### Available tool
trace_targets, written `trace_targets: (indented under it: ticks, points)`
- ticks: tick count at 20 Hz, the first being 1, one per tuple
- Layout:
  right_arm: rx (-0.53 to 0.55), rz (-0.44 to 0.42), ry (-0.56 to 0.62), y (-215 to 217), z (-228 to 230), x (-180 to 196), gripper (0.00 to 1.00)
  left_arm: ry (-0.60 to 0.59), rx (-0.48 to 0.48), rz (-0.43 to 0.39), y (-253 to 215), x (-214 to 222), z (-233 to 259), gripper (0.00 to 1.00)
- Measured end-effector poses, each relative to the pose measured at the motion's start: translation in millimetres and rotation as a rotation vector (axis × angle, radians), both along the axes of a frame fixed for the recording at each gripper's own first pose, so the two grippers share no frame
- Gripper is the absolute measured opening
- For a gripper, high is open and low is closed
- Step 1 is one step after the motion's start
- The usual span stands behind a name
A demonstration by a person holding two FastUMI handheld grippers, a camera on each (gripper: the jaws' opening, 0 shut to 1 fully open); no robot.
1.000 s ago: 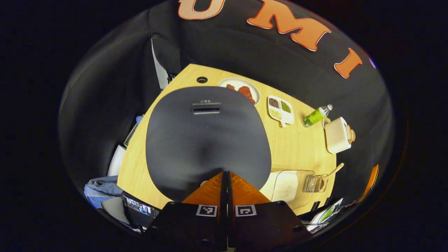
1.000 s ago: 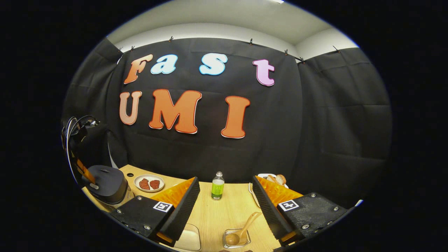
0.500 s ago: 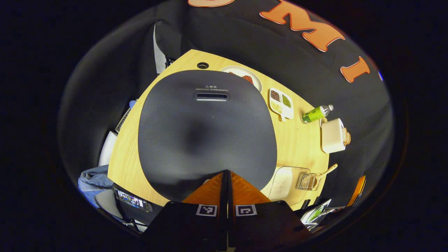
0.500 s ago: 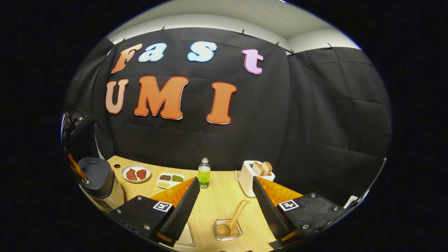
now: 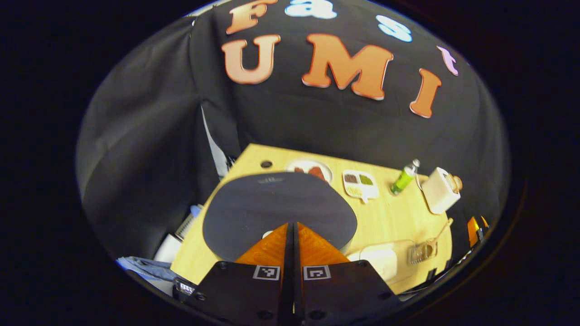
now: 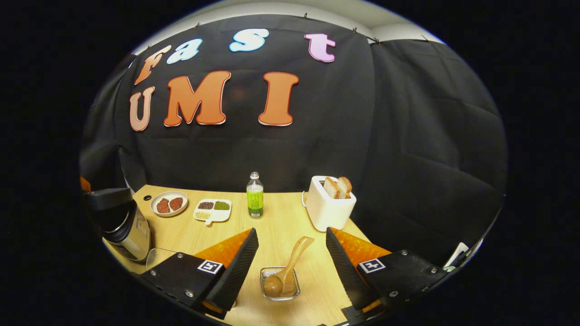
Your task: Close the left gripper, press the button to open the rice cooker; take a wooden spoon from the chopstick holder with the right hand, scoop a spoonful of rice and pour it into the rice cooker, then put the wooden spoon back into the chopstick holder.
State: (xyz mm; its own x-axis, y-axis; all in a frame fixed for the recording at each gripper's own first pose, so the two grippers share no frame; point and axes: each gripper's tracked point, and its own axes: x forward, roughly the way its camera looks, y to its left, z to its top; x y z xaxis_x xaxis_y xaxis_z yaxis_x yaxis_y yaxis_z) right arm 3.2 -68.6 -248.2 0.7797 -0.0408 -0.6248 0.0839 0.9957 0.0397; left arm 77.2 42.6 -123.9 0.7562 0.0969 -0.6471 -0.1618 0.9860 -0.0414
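Lid of rice cooker now taking up far less of left gripper view than half a second back, foreshortened, vent slot only just showing at far edge; more booth wall showing above. Left gripper sitting clenched, fingers pressed flat together with nothing between, tips just over near rim of lid; whether touching the button, cannot tell.

Right gripper view tilting down compared with earlier: table filling more of picture, toaster with two bread slices now standing fully in sight. Right gripper hanging released, fingers wide apart, holding nothing. Wooden spoon leaning in clear chopstick holder between the two fingers, bowl end down, handle tilting up and away to the right.

Resting on pale wood table along back edge, left to right: plate with two reddish pieces, divided white dish of grains, green bottle upright, toaster. Black cloth closing in booth on all sides, pale ceiling strip at top.

Showing in left gripper view: clear container with white contents beside cooker, chopstick holder blurred just beyond, clutter and blue cloth below table edge. Showing in right gripper view: cooker from the side, dark lid over metallic body, at table's left end.
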Motion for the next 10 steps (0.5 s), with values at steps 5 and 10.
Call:
trace_targets:
  ticks: [5, 10]
  points:
    - [0.108, 0.012, 0.18, -13, -73, 0, 0.9, -0.2, 0.121, 0.108, -8, -17, 64, 0.05]
    - [0.243, 0.057, 0.297, -2, -121, -2, 0.8, -0.194, 0.154, 0.155, -36, -61, 60, 0.29]
